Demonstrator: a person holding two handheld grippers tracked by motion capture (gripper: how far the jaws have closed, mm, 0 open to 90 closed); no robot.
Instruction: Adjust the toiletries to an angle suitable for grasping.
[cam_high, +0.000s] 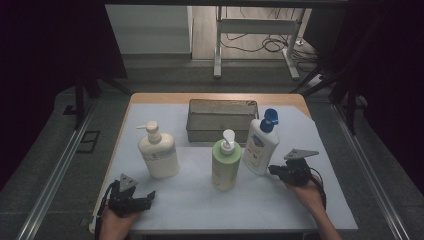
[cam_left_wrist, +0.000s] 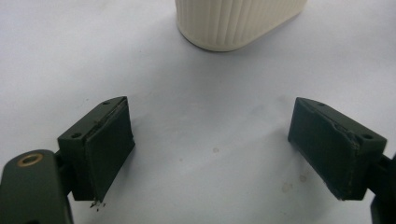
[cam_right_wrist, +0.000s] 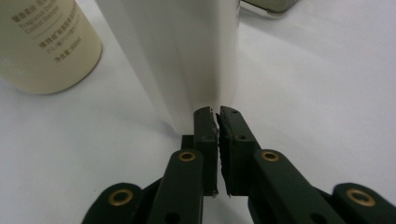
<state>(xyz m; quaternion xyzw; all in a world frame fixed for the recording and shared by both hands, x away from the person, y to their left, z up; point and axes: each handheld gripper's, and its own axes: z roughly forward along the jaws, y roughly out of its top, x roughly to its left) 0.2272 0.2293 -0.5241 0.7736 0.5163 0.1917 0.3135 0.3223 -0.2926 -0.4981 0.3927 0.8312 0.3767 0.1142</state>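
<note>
The white bottle with the blue cap (cam_high: 261, 146) stands on the table's pale sheet (cam_high: 200, 200), right of centre, long axis leaning a little from upright, its blue cap at the top toward the metal tray (cam_high: 222, 120) behind it. In the right gripper view its body (cam_right_wrist: 187, 56) is cut off by the top edge, so the cap and label are hidden there. The right gripper (cam_high: 276, 171) sits just beside the bottle's base, its jaws all but pressed together with nothing between them — whether the tips touch the bottle I cannot tell. Three pump bottles in all: this one, a green bottle (cam_high: 226, 162) just to its left, and a cream bottle (cam_high: 158, 152) farther left. The left gripper (cam_high: 142, 198) rests near the front edge, jaws spread wide over bare sheet, the cream bottle's ribbed base (cam_left_wrist: 233, 23) ahead — its top cropped.
</note>
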